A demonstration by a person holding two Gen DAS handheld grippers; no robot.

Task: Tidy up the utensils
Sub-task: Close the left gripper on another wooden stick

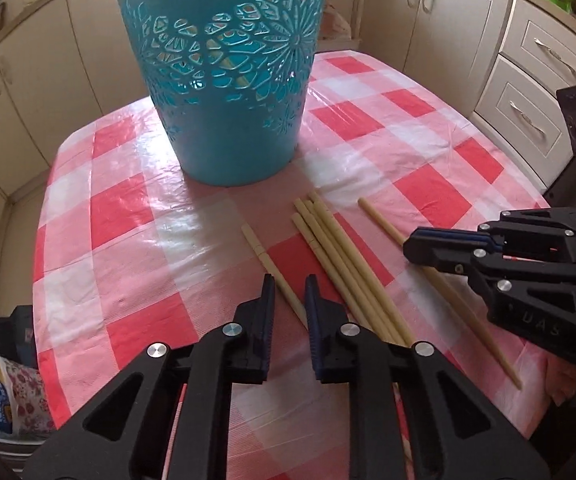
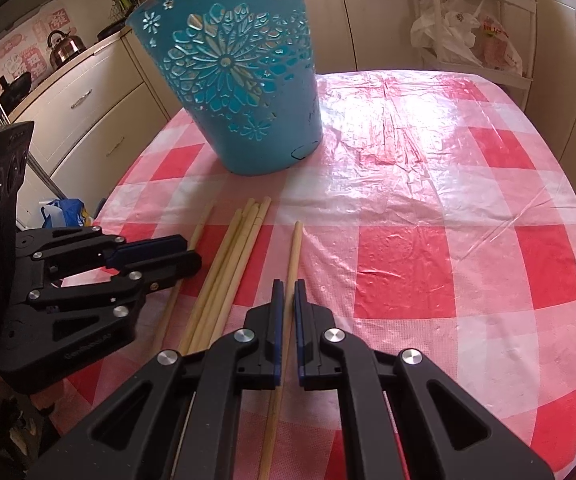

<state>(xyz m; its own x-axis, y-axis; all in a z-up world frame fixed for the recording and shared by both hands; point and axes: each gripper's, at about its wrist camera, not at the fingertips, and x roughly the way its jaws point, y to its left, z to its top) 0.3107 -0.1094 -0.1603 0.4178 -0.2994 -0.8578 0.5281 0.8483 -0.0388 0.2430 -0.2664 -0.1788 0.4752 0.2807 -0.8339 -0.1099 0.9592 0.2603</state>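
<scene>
My right gripper (image 2: 286, 284) is closed to a very narrow gap on one single chopstick (image 2: 294, 248), which runs between its two blue pads and lies along the table toward the far side. My left gripper (image 1: 290, 282) has its jaws drawn narrow around another lone chopstick (image 1: 266, 258); the stick passes between the fingers, but I cannot tell for sure if the pads already press on it. Between the two grippers lies a loose bundle of chopsticks (image 1: 334, 256), side by side and touching each other, flat on the red and white checked tablecloth (image 1: 128, 208). Farther from me stands the teal basket (image 1: 228, 80), upright, with a cut-out flower pattern; through its holes I can see some pale sticks, so I judge a few chopsticks are probably inside already. As I read it, the task is only partly done: the two sticks in my grippers are not lifted yet, and the bundle on the cloth is untouched. What remains is to raise these two, bring them over the basket rim and drop them in, then come back for the rest.
</scene>
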